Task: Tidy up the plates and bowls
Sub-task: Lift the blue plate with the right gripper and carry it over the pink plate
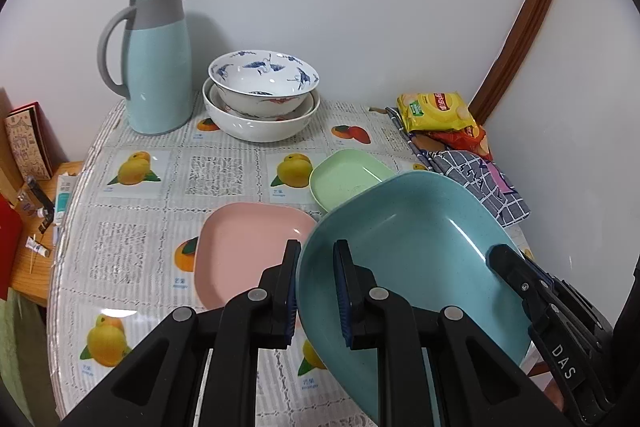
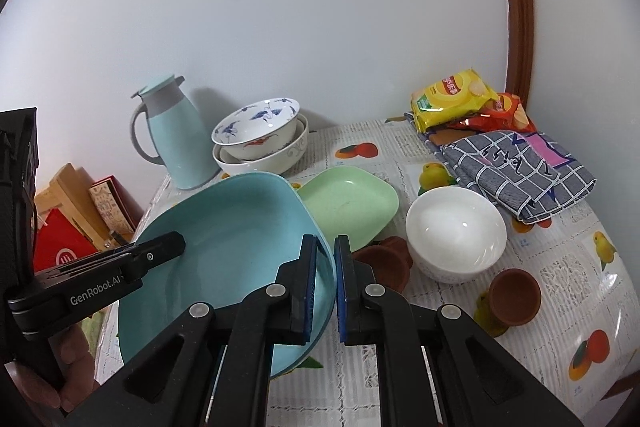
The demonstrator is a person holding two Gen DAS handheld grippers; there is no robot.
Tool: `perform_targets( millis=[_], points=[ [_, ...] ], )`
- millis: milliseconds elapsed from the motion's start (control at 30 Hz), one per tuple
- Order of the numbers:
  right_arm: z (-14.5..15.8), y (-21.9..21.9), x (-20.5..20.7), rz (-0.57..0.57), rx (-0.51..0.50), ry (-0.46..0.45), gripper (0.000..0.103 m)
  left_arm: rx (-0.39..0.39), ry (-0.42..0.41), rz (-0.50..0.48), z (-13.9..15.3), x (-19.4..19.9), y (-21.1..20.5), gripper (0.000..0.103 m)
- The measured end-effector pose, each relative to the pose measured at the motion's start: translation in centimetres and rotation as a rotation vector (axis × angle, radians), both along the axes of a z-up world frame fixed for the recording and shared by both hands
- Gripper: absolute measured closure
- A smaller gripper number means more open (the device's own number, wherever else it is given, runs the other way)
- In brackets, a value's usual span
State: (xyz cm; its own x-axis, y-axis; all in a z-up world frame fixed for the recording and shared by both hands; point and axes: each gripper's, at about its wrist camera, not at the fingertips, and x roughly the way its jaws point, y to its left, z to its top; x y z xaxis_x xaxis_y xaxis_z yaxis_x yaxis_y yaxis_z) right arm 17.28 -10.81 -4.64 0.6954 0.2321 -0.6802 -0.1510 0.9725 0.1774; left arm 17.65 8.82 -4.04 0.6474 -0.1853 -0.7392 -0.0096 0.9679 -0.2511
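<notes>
Both grippers hold the blue plate (image 1: 408, 239) clear of the worktop (image 1: 160, 187), tilted, one on each opposite rim. The left gripper (image 1: 318, 293) has its fingers nearly closed on the near-left rim; the right gripper (image 2: 326, 285) has its fingers pinched almost flat on the right rim. Two grips on a wide, shallow dish likely keep it from swinging while it is carried.

Taking the blue plate as landmark: the pink plate (image 1: 248, 247) lies flat just left of it and partly under it, the green plate (image 2: 352, 203) just behind. Farther behind, by the wall, bowls (image 1: 262, 95) sit nested beside a jug (image 1: 154, 67). Right of it stand a white bowl (image 2: 456, 231) and brown cups (image 2: 514, 291).

The blue plate hides part of the green one and some cups; how many bowls are nested I cannot tell.
</notes>
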Motion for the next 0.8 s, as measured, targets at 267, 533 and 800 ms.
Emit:
perform_targets(
  millis=[267, 533, 800],
  points=[
    [1.5, 1.0, -2.3, 0.008, -0.005, -0.028, 0.094, -0.011, -0.029, 0.010, 1.2, -2.1, 0.8, 0.087],
    [2.3, 1.8, -3.8, 0.014, -0.017, -0.041, 0.094, -0.022, -0.045, 0.023, 1.7, -3.8, 1.4, 0.087],
    [2.9, 2.3, -4.7, 0.026, -0.024, -0.059, 0.095, -0.032, -0.061, 0.033, 2.1, -4.7, 2.3, 0.087]
  ],
)
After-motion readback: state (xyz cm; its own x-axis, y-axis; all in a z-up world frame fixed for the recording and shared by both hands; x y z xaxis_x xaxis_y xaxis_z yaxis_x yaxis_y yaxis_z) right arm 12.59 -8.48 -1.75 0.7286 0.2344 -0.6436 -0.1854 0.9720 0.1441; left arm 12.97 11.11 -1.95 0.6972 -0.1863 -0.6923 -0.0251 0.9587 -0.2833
